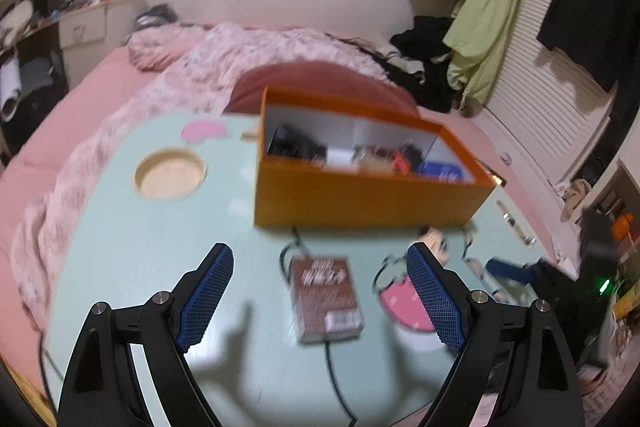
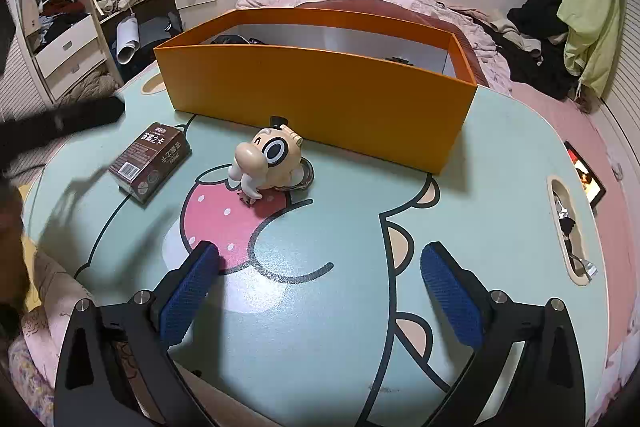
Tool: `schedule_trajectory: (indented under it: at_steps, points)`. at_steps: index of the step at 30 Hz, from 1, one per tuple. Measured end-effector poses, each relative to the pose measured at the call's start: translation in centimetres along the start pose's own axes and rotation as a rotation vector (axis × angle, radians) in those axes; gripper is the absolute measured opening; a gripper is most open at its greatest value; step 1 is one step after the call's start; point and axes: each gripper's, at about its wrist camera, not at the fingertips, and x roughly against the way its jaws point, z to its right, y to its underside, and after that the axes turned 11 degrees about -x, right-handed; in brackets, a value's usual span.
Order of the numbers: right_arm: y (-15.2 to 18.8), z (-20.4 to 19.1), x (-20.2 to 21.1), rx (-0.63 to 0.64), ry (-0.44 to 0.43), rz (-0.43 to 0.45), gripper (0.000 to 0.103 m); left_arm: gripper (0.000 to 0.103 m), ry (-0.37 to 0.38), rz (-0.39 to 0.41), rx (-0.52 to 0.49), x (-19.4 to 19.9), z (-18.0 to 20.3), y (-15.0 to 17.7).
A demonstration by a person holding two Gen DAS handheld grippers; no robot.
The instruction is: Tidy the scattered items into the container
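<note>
Seen first through the left wrist view, the left gripper [image 1: 320, 291] is held with its jaws spread wide and nothing between the pads; a brown card box [image 1: 326, 299] lies flat on the mint-green table [image 1: 160, 251] below the gap, over a black cable [image 1: 334, 363] that runs toward the lower edge. Beyond it the orange container [image 1: 360, 195] stands near the far edge of the table, with dark items, a red piece and a blue packet inside, all too blurred to be named. A round cup recess [image 1: 170, 173] is sunk into the table to the left of the container, and pink bedding [image 1: 132, 115] is heaped behind. The cartoon figurine [image 1: 434, 241] is mostly hidden behind the right finger. Next, in the right wrist view, the right gripper [image 2: 320, 287] is likewise wide open and empty above the printed strawberry [image 2: 224, 215]. The figurine [image 2: 266, 163] is seen standing just in front of the container's [image 2: 320, 95] near wall, a metal key ring [image 2: 302, 177] at its side, and the card box [image 2: 150, 163] lies apart to its left. The container's contents are almost wholly hidden by that wall. A slot [image 2: 570, 231] at the table's right edge holds small items that cannot be made out, and a blurred dark shape [image 2: 60, 125] crosses the left margin.
</note>
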Motion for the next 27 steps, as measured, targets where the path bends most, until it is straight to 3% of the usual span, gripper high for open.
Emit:
schedule_trajectory:
  at_steps: [3, 6, 10, 12, 16, 18, 21, 22, 24, 27]
  points:
    - [0.1, -0.2, 0.0, 0.000, 0.000, 0.000, 0.101, 0.088, 0.027, -0.024, -0.036, -0.3, 0.4, -3.8]
    - [0.1, -0.2, 0.1, -0.001, 0.001, 0.000, 0.101, 0.085, 0.047, -0.114, -0.068, -2.5, 1.1, -7.6]
    - [0.1, -0.2, 0.1, -0.002, 0.000, 0.001, 0.101, 0.053, 0.100, -0.317, -0.095, -8.0, 1.8, -10.5]
    - [0.1, -0.2, 0.1, -0.002, 0.000, 0.001, 0.101, 0.048, 0.098, -0.398, -0.094, -10.8, 2.1, -11.0]
    - [0.1, -0.2, 0.1, -0.002, 0.000, 0.002, 0.101, 0.041, 0.069, -0.489, -0.107, -14.5, 3.0, -10.5]
    - [0.1, -0.2, 0.1, -0.002, 0.000, 0.002, 0.101, 0.041, 0.066, -0.511, -0.117, -15.5, 3.4, -10.1]
    - [0.1, -0.2, 0.1, -0.003, 0.000, 0.002, 0.101, 0.023, 0.035, -0.538, -0.126, -16.7, 3.6, -9.4]
    - [0.1, -0.3, 0.1, -0.003, 0.000, 0.002, 0.101, 0.024, 0.031, -0.536, -0.131, -16.9, 3.6, -9.3]
    - [0.2, -0.3, 0.2, -0.003, 0.000, 0.002, 0.101, 0.023, 0.035, -0.501, -0.132, -16.6, 3.5, -9.2]
    - [0.2, -0.2, 0.2, -0.003, 0.000, 0.003, 0.101, 0.023, 0.104, -0.396, -0.080, -13.8, 2.6, -10.3]
